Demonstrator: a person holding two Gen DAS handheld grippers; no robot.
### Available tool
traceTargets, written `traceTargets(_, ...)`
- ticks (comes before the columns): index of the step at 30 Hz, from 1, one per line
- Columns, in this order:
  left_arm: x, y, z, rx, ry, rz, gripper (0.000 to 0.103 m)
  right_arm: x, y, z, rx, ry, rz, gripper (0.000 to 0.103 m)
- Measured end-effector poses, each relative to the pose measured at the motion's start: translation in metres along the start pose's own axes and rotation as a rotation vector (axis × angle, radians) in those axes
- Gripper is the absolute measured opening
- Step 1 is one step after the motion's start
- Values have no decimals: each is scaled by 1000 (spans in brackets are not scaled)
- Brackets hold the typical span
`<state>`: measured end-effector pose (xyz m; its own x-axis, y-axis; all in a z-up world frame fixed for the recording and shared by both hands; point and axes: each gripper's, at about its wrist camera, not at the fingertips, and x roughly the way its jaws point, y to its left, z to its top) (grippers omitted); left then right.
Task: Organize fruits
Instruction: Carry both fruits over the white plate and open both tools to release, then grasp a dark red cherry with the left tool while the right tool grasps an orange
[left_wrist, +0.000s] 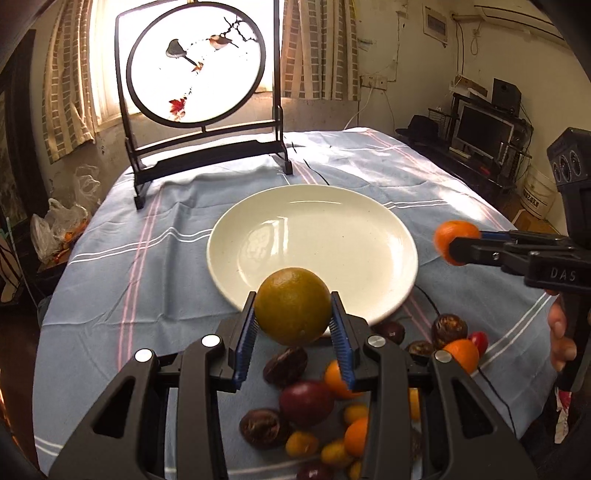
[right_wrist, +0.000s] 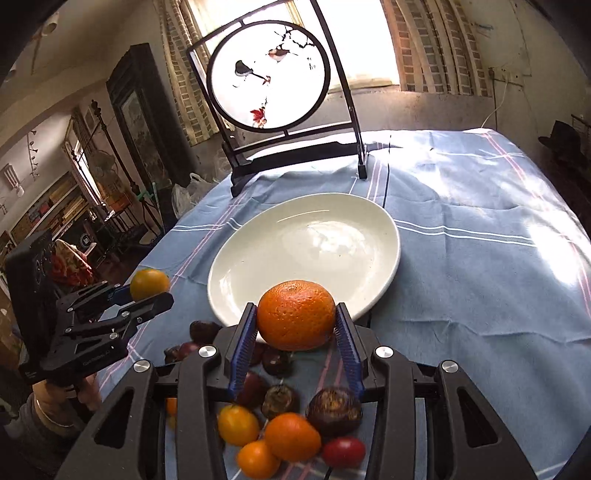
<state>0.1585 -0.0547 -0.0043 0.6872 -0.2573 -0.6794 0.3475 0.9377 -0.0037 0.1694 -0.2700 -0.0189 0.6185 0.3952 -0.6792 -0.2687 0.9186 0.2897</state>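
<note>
Loose fruit pile (right_wrist: 291, 424) at 6 o'clock on surface (right_wrist: 480, 258). Left hand-held gripper (left_wrist: 293, 325) clamps greenish orange (left_wrist: 293, 305), right hand-held gripper (right_wrist: 297, 332) clamps mandarin (right_wrist: 296, 315). Carry step; next, release both over bare white plate (left_wrist: 369, 229) at 12.

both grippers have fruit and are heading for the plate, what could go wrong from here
Both arms converge on one empty white plate. The right gripper with its bright orange and the left gripper with its greenish-yellow citrus could bump if they move in together.

Both fruits are round and held only at their sides, so they may roll on the smooth plate once released.

The loose fruit pile lies just below both grippers; a low pass could scatter it.
</note>
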Motion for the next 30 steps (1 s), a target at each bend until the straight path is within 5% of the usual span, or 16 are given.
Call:
traceTargets(5, 78, 6, 26, -37, 152, -34, 39, 56, -6, 26, 1, 59, -31, 44)
traceTargets(6, 90, 9, 31, -49, 171, -29, 49, 62, -7, 31, 3, 47, -32, 46)
traceTargets(7, 99, 12, 35, -65, 179, -23, 60, 66, -8, 35, 4, 34, -37, 58)
traceTargets(9, 104, 20, 43, -111, 175, -23, 69, 64, -9, 40, 11, -1, -56, 69)
traceTargets(17, 26, 29, 16, -75, 37, 12, 74, 16, -8, -5, -14, -62, -73, 69)
traceTargets(21, -12, 31, -27, -55, 28, 23, 85, -3, -11, -49, -2, -34, -74, 70)
traceTargets(30, -61, 17, -112, 10, 41, 35, 85, -35, 9, -119, -5, -47, -11, 76)
